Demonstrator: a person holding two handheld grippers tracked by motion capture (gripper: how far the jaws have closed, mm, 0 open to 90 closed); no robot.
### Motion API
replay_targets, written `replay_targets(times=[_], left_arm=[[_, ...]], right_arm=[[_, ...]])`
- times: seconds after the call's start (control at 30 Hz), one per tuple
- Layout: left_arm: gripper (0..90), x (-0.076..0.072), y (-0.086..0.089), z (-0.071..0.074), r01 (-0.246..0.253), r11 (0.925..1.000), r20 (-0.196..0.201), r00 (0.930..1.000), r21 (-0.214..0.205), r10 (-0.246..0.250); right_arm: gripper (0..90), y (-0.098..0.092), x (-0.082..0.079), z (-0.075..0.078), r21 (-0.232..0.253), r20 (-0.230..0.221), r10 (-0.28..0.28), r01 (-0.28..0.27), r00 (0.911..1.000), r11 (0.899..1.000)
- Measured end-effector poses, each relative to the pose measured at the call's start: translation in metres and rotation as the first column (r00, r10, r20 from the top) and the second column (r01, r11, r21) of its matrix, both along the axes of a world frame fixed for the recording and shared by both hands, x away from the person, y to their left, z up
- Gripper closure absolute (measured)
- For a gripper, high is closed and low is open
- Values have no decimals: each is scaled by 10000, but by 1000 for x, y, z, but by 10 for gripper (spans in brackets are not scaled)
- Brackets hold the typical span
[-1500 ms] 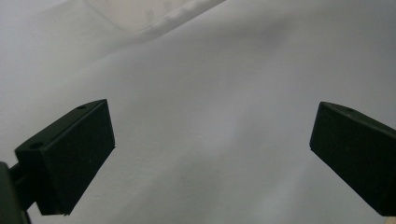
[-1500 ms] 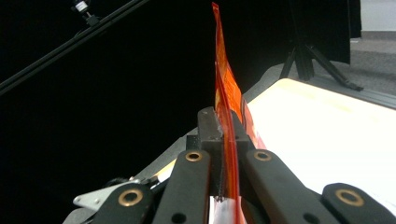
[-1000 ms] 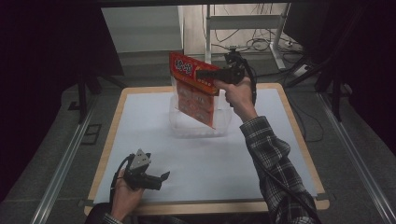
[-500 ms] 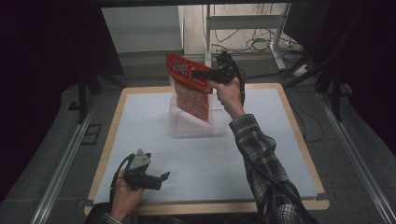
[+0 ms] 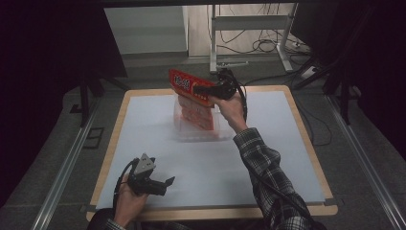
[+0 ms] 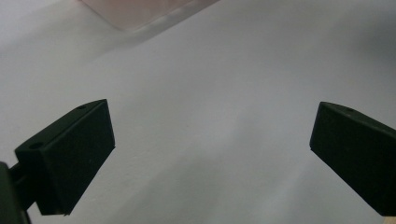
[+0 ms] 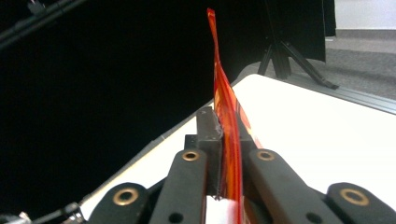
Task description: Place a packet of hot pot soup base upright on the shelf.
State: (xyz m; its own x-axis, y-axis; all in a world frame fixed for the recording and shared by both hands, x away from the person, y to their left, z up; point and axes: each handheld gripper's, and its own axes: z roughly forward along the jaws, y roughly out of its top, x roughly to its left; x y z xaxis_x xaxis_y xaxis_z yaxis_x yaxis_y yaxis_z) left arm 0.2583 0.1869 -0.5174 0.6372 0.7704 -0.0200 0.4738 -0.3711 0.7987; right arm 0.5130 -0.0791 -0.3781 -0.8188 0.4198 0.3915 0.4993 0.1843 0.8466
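The red packet [image 5: 191,98] hangs from the right gripper [image 5: 207,90], directly over the clear tray [image 5: 184,128] at the far middle of the tabletop [image 5: 287,158]. Its long axis runs steeply downward, top edge tipped toward the left and lower end already inside the tray's walls or just above its floor (the clear plastic makes it hard to tell which). So any coming move looks like a short drop straight down, not a sideways carry.

In the right gripper view the jaws are clamped flat on the packet's [image 7: 227,135] upper edge, the film rising thin and edge-on between them. The right arm reaches far forward, forearm stretched from the near right edge, wrist bent so that the gripper points left across the tray.

The left gripper [image 5: 163,184] rests low at the near left, well apart from the tray, cradled in the hand; its jaws stand wide apart with nothing between them, only bare tabletop ahead. The right hand is clearly the nearer.
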Motion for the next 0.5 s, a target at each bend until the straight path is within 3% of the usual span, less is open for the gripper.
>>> replay_targets(times=[0.17, 0.27, 0.5], left_arm=[[0, 0, -1, 0, 20, 10000, 3, 10000, 49, -20], [0, 0, -1, -1, 23, 10000, -14, 10000, 83, -23], [0, 0, -2, -1, 26, 9999, -13, 10000, 169, -26]], right_arm=[[758, 2, -3, -1, -694, 203, 113, -99, 9997, 9975], [689, -1, -5, 1, -467, 213, 75, -65, 9997, 9989], [469, -4, -11, 4, -612, 348, 77, -55, 9994, 9981]])
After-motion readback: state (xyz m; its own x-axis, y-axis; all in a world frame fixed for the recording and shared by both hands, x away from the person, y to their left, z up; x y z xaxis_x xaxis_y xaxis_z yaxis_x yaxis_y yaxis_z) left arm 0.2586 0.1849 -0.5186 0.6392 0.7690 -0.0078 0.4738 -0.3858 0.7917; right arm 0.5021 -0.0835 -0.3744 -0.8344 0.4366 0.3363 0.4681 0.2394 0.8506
